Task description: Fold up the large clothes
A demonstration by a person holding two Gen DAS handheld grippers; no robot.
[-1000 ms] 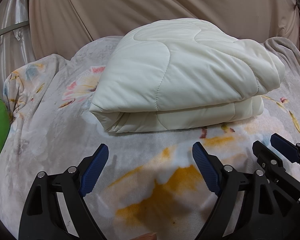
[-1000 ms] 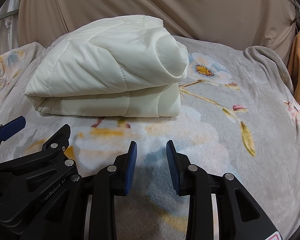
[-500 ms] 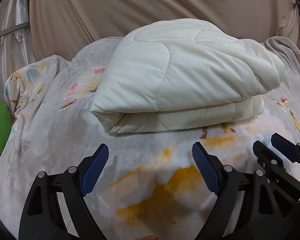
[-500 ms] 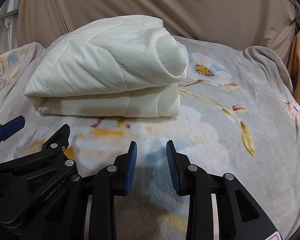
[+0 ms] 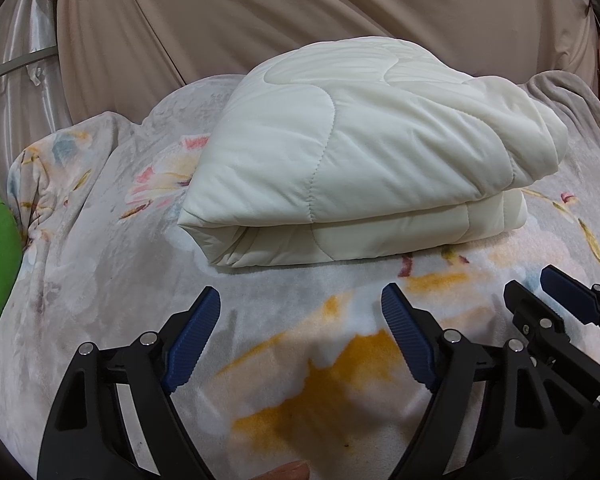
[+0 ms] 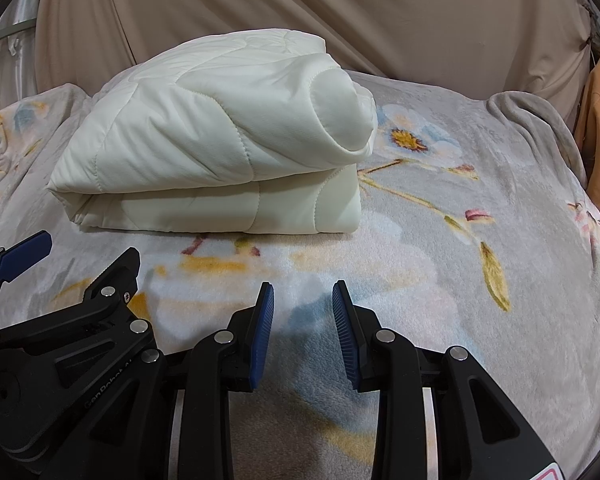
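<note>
1. On the flowery blanket (image 5: 100, 300) the folded white quilt (image 5: 360, 152) lies ahead of both claws, long side running left to right.
2. L gripper (image 5: 300, 336): jaws wide, closing a bit, nothing between them.
3. R gripper (image 6: 302, 332): jaws narrow but apart, empty.
4. Quilt sits more in front of L; R lines up w/ its right end.

My left gripper (image 5: 300, 312) is closing its jaws a touch, nothing between them, short of the folded quilt (image 5: 364, 152); I see no other change since earlier.
</note>
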